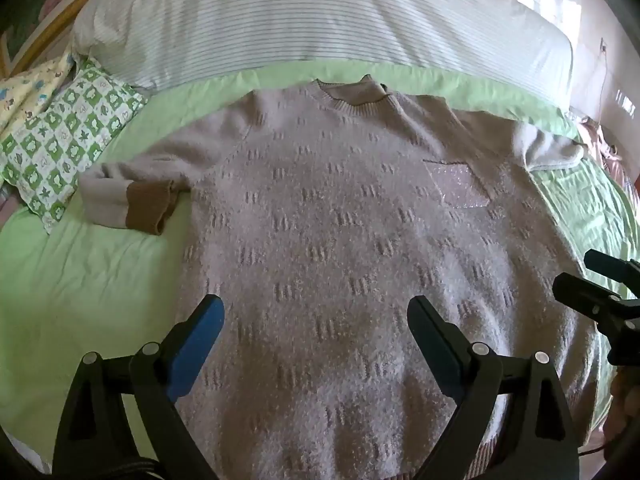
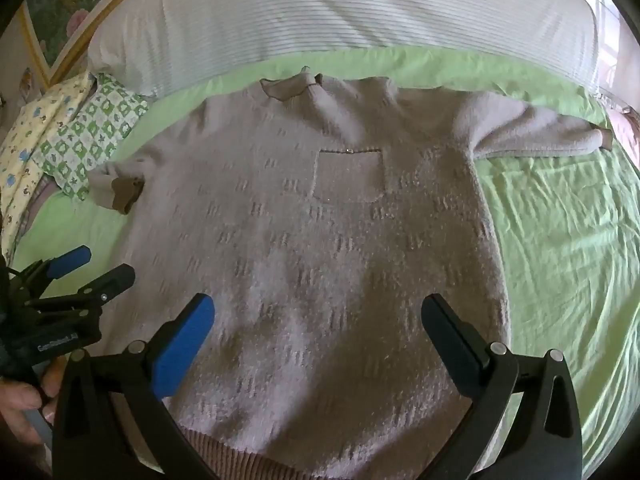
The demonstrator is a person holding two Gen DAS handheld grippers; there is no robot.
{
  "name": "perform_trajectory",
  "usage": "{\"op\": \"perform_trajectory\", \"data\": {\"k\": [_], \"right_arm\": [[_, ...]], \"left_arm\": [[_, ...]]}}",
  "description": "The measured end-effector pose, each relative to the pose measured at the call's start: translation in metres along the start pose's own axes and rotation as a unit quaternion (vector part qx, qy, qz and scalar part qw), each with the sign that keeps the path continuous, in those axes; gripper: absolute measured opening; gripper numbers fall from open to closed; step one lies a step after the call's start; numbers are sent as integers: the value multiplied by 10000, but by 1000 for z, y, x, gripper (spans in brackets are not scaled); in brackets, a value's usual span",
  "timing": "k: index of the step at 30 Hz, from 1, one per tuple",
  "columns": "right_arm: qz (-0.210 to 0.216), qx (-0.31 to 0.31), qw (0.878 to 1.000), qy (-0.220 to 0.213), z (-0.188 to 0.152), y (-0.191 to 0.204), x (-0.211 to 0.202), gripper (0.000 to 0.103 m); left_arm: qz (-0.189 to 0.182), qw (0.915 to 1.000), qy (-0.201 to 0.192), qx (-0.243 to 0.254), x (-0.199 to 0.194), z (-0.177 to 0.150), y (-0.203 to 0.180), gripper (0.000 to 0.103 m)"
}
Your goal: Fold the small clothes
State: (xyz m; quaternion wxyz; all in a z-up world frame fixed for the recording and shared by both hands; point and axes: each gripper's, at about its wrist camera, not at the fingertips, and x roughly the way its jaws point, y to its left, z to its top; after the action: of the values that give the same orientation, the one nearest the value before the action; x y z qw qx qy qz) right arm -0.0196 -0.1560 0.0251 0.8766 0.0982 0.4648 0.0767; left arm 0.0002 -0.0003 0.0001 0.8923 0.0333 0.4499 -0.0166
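A fuzzy pale mauve sweater (image 1: pixel 340 220) lies flat and face up on a green bedsheet (image 1: pixel 80 280), collar away from me, with a shiny chest pocket (image 1: pixel 456 186). Its left sleeve (image 1: pixel 132 200) is bent, with a brown cuff; its right sleeve (image 2: pixel 540 136) stretches out sideways. My left gripper (image 1: pixel 316 316) is open and empty above the sweater's lower left part. My right gripper (image 2: pixel 318 316) is open and empty above its lower right part, near the brown hem (image 2: pixel 224 446). Each gripper shows at the edge of the other's view.
A white striped duvet roll (image 1: pixel 320 16) lies across the bed behind the collar. A green patterned pillow (image 1: pixel 68 136) and a yellow printed one (image 1: pixel 28 88) sit at the far left. Pink fabric (image 1: pixel 604 144) lies at the far right.
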Motion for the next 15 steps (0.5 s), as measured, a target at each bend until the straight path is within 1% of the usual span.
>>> {"op": "perform_trajectory", "data": {"k": [1, 4, 5, 7, 8, 15], "right_arm": [[-2, -8, 10000, 5, 1, 0, -1, 103], [-10, -17, 10000, 23, 1, 3, -2, 103], [-17, -11, 10000, 28, 1, 3, -2, 103], [-10, -11, 10000, 35, 0, 4, -2, 103], [-14, -18, 10000, 38, 0, 4, -2, 103], [2, -77, 9999, 111, 4, 10, 1, 103]], "left_arm": [[-103, 9999, -62, -81, 0, -1, 1, 94], [-120, 9998, -75, -104, 1, -1, 0, 94], [-193, 9996, -126, -172, 0, -1, 0, 94], [-189, 9996, -113, -172, 1, -1, -1, 94], [-246, 9994, -137, -213, 0, -1, 1, 94], [-223, 9992, -146, -284, -1, -2, 1, 94]]}}
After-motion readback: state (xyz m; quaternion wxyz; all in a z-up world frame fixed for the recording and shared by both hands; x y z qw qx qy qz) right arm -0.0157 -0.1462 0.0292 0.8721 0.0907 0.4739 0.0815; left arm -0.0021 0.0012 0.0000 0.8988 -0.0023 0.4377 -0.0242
